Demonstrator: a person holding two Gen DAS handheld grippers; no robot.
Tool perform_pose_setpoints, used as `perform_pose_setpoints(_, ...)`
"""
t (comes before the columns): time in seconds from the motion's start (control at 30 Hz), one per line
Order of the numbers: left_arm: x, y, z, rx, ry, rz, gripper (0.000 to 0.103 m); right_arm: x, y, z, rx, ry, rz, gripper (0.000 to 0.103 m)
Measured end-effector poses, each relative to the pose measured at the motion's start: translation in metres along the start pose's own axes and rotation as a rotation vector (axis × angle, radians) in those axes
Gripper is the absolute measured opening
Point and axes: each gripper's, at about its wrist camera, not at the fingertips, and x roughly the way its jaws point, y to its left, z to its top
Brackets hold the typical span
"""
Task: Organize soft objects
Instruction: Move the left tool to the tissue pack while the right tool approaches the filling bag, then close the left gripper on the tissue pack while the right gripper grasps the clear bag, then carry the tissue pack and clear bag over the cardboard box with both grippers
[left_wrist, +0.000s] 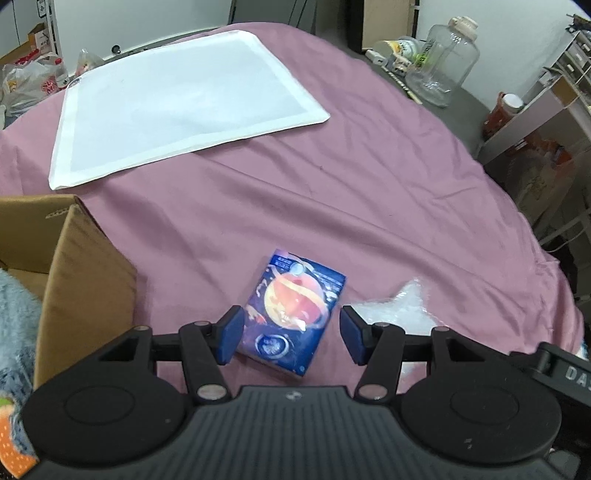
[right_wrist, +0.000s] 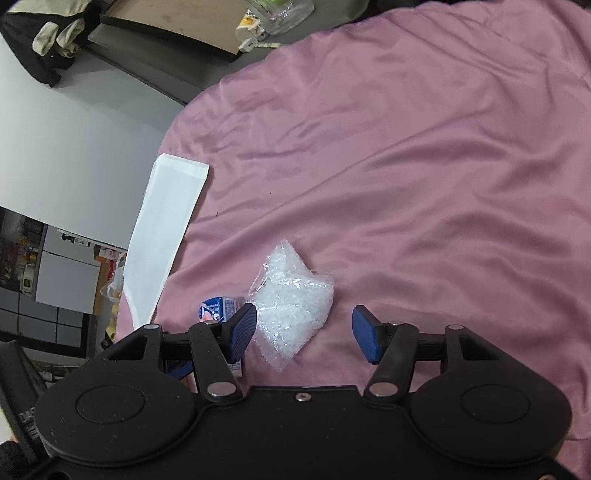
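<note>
A blue tissue pack (left_wrist: 293, 312) printed with an orange planet lies on the pink cloth, and my left gripper (left_wrist: 290, 338) stands open around its near end, pads on either side without touching. A clear crinkly plastic bag (right_wrist: 291, 304) lies just right of the pack; it also shows as the clear bag (left_wrist: 397, 308) in the left wrist view. My right gripper (right_wrist: 304, 334) is open over the bag's near end, its left pad by the bag's edge. The tissue pack (right_wrist: 218, 308) peeks out behind that pad. A grey plush toy (left_wrist: 14, 321) rests in the cardboard box (left_wrist: 85, 280) at the left.
A flat white cloth (left_wrist: 181, 99) lies at the far side of the pink sheet (left_wrist: 332, 192). Beyond the sheet's edge stand a glass jar (left_wrist: 445, 62), bottles and shelves. The white cloth (right_wrist: 162, 236) also appears at the left in the right wrist view.
</note>
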Motion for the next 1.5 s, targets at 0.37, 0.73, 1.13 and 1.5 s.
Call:
perform_pose_setpoints(0.37, 0.021, 0.001, -0.005, 0.027, 0.015, 0.001, 0.063, 0.013, -0.015, 0.001, 0.076, 0.003, 0.029, 0.058)
perform_pose_setpoints(0.73, 0.021, -0.007, -0.010, 0.100, -0.001, 0.017, 0.059, 0.028, -0.018, 0.003, 0.093, -0.034, 0.052, 0.058)
perform_pose_setpoints(1.13, -0.011, -0.004, -0.012, 0.089, -0.029, -0.054, 0.051, 0.014, -0.003, -0.001, 0.001, -0.037, 0.035, 0.010)
perform_pose_setpoints(1.5, -0.051, 0.006, -0.012, 0.074, -0.082, -0.064, 0.051, -0.015, 0.013, -0.008, -0.061, -0.075, 0.062, 0.006)
